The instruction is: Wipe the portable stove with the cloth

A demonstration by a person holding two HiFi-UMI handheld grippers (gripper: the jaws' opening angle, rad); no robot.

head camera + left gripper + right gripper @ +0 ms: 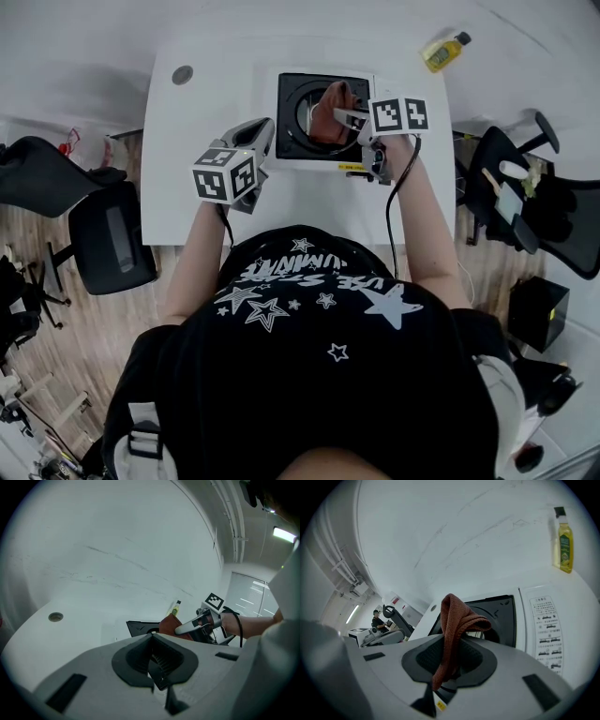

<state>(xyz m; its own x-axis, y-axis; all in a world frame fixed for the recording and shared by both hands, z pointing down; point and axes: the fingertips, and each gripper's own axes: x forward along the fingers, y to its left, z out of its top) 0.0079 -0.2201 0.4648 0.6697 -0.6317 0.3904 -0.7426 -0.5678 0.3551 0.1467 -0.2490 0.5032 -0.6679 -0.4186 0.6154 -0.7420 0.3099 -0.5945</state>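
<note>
white table (187, 187) | wood floor (122, 328) | black office chair (112, 239) | ceiling light (284, 534)

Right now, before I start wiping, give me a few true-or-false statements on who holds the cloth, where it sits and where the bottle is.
1. The right gripper is shut on the cloth. True.
2. The left gripper also grips the cloth. False: its jaws are together with nothing between them, off to the stove's left.
3. The cloth hangs over the round burner area of the portable stove. True.
4. The yellow bottle stands on the stove's top. False: it stands upright on the white surface beyond the stove, apart from it.
</note>
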